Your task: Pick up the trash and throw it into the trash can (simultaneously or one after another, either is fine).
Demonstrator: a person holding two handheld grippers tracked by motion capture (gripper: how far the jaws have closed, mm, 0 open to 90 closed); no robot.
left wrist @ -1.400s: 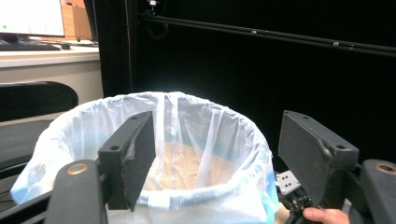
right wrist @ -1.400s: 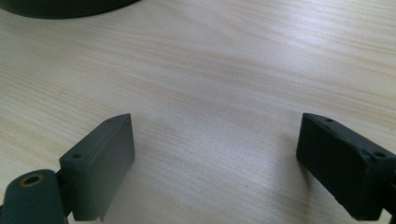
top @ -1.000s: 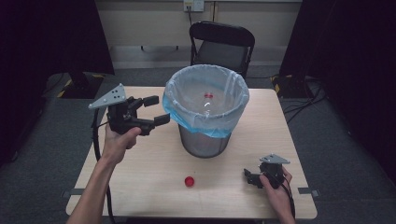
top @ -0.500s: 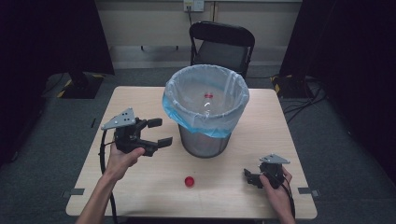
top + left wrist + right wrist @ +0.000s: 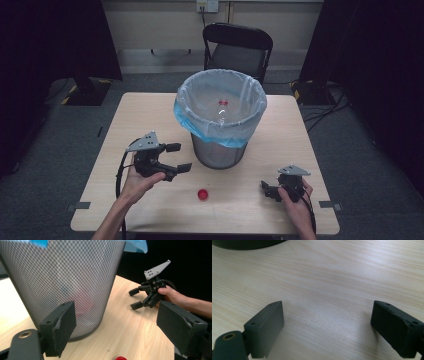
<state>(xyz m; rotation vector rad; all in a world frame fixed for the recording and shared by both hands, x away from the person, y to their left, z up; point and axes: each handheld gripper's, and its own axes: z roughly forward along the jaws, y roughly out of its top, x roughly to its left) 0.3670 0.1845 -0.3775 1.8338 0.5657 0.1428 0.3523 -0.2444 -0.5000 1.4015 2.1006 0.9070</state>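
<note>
A grey mesh bin [image 5: 218, 150] with a pale blue liner stands mid-table, and a small red piece [image 5: 223, 102] lies inside it. A red cap [image 5: 202, 194] lies on the wood in front of the bin, also seen as the red cap [image 5: 121, 358] at the bottom edge of the left gripper view. My left gripper [image 5: 180, 157] hovers low, left of the bin, open and empty, its jaws framing the bin [image 5: 70, 277]. My right gripper [image 5: 266, 191] rests near the front right, open over bare wood, with nothing between its jaws [image 5: 327, 327].
The wooden table [image 5: 140, 115] has bare room at the left and back. A black chair [image 5: 237, 47] stands behind the far edge. The bin's dark base [image 5: 244, 243] shows at the top of the right gripper view. The right gripper [image 5: 133, 299] appears beyond the bin.
My left gripper has come down from beside the bin's rim to low over the table, nearer the person and the red cap. The right gripper has not moved.
</note>
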